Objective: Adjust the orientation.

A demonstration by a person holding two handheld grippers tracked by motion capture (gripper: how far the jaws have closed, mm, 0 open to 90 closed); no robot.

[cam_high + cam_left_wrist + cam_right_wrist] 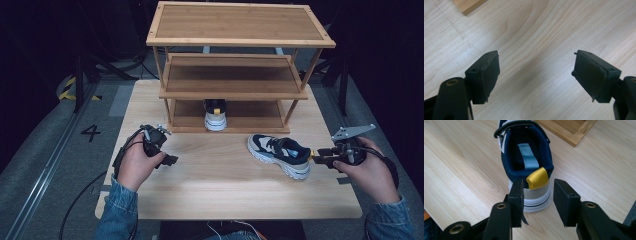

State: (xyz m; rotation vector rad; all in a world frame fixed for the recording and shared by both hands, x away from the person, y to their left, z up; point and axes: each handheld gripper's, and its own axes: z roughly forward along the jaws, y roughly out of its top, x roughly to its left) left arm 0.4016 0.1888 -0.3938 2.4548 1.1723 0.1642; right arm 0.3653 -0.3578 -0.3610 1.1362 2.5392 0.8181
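Looking down my right gripper (537, 200), the jaws are parted and sitting right at the heel of a sneaker (526, 160). The yellow pull tab (537, 178) on the heel is just past the gap between them. Can't quite tell if the left pad is touching the white sole or not. The shoe's navy inside with a light blue strip (527, 156) on the tongue. It's resting on my pale wood table (456, 170), and a wooden frame corner (566, 130) pokes in top right.

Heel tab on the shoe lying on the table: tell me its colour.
Yellow; the heel tab shows best in the right gripper view.
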